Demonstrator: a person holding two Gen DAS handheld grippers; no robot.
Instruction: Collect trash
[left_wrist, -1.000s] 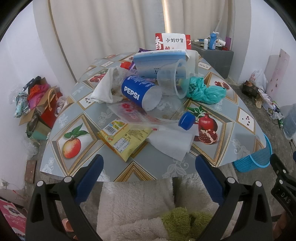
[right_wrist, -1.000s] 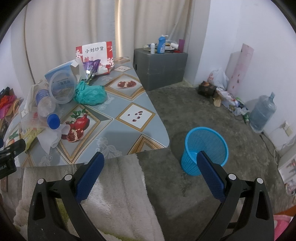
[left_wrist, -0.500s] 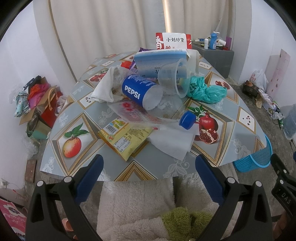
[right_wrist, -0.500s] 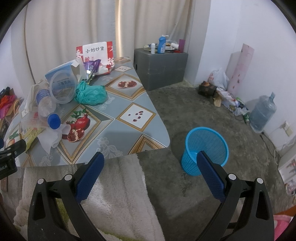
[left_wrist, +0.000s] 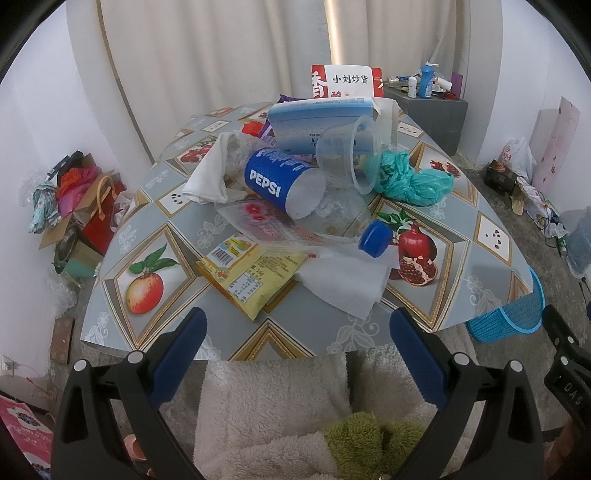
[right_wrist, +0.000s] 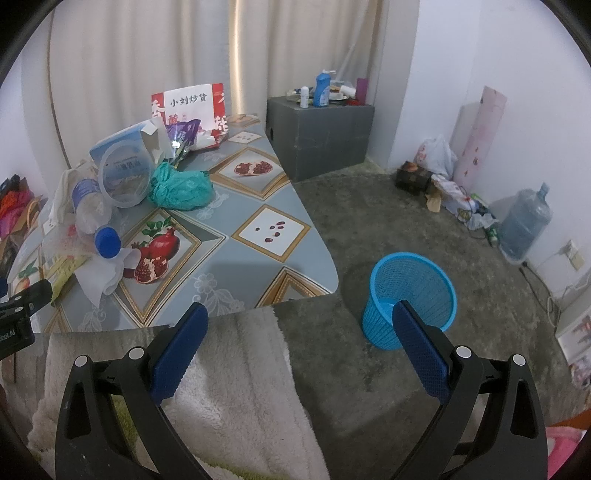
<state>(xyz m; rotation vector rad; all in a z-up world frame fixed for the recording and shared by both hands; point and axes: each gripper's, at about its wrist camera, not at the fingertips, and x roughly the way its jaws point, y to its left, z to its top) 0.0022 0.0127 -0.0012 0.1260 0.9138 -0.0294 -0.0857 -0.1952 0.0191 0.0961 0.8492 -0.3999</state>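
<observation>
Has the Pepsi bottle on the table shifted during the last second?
No. The Pepsi bottle lies in the same spot against the clear plastic cup, above the yellow snack packet.

White curtains (right_wrist: 147, 55), grey cabinet (right_wrist: 321, 136), concrete floor (right_wrist: 369, 221)

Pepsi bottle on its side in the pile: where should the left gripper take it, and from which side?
Probably the blue-labelled body of the Pepsi bottle, not the blue cap. It lies on its side, slanting away to the left, so the open left gripper should descend from above with fingers straddling the width. The clear cup leans close on its right, so grip toward the label's left end.
</observation>
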